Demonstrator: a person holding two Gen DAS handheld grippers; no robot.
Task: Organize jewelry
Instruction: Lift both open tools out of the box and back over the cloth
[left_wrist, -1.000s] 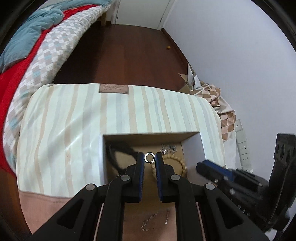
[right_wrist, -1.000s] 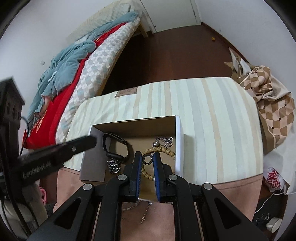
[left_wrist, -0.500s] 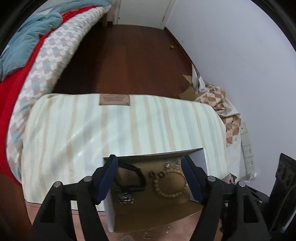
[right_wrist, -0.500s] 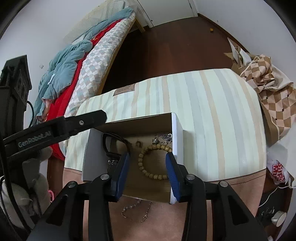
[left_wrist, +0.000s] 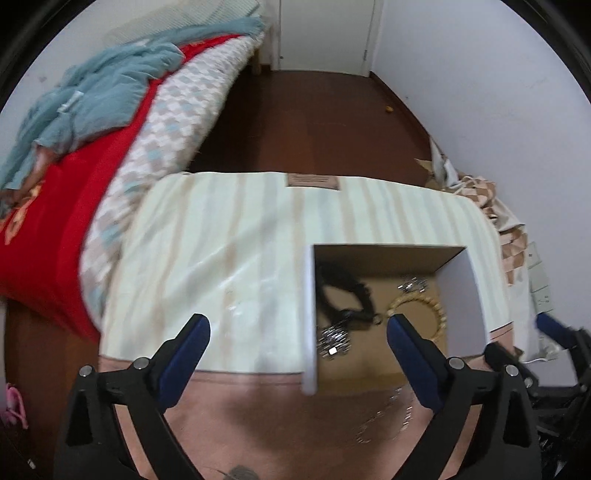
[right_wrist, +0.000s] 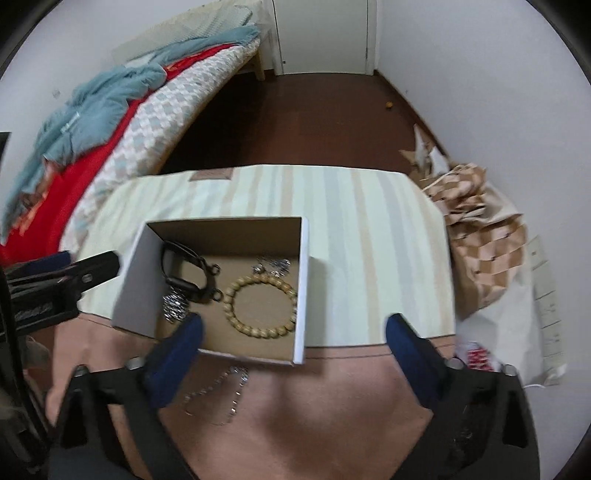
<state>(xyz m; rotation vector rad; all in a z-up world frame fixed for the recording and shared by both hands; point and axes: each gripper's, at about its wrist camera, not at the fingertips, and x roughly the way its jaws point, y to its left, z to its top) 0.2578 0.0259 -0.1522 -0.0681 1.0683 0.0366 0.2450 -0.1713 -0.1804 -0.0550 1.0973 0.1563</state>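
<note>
A white box (right_wrist: 133, 288) with a brown inside stands on a striped cloth. In it lie a wooden bead bracelet (right_wrist: 266, 334), a black strap (right_wrist: 184, 284), a silver chain cluster (right_wrist: 175, 308) and a small ring (right_wrist: 217, 295). My right gripper (right_wrist: 294, 325) hangs above the box's near right corner, jaws opening, holding nothing. My left gripper (left_wrist: 295, 325) is over the box's left wall (left_wrist: 309, 325), jaws opening, also holding nothing. The left wrist view also shows the bracelet (left_wrist: 441, 314) and strap (left_wrist: 354, 288). A loose silver chain (right_wrist: 221, 387) lies in front of the box.
The striped cloth (right_wrist: 369, 240) covers a low surface with a pink front edge. A bed with red and teal covers (right_wrist: 92, 110) runs along the left. A checked bag (right_wrist: 480, 240) sits at the right by the wall. Dark floor (right_wrist: 295, 122) lies beyond.
Both grippers were shut on small rings over the box; both have opened wide and drawn back. The rings dropped into the box. In the left view the box has slid to the right.
</note>
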